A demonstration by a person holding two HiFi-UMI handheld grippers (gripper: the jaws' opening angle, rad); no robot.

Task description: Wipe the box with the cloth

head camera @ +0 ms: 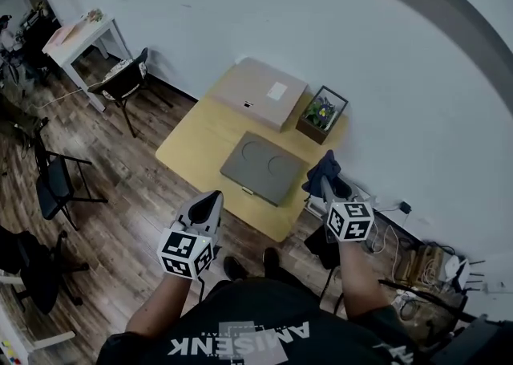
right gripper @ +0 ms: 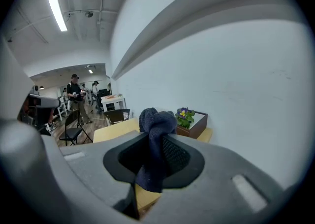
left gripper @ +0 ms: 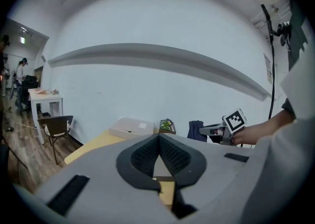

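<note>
Right now, closest to me, my left tongs [head camera: 210, 203] hang low over the wood floor, short of the counter's near edge. Their jaws are pressed together with nothing between them. My right tongs [head camera: 325, 187] sit a little further forward, over the counter's near right corner. They are clamped on the dark blue cloth [head camera: 324, 169], which bunches up above the jaws and trails down below them in the right gripper view.

Next out is the yellow counter [head camera: 192, 143]. A flat grey case [head camera: 264, 167] with two round hollows lies on its near half, just to the left of the cloth. Beyond it, at the far end against the white wall, lies the pale flat box [head camera: 260, 92] with a small label on top. I take that one to be the box I must wipe, though the grey case could be meant instead. A small planter [head camera: 322, 113] with purple flowers stands just beside the box's right end.

The relation that matters is that the box lies ahead of the cloth and off to its left, past the grey case, with its long axis running along the wall. Both tongs are about equally far from it, but only the right carries the cloth. I judge that the reach goes forward and leftward over the case, keeping clear of the planter, with strokes running along the wall.
</note>
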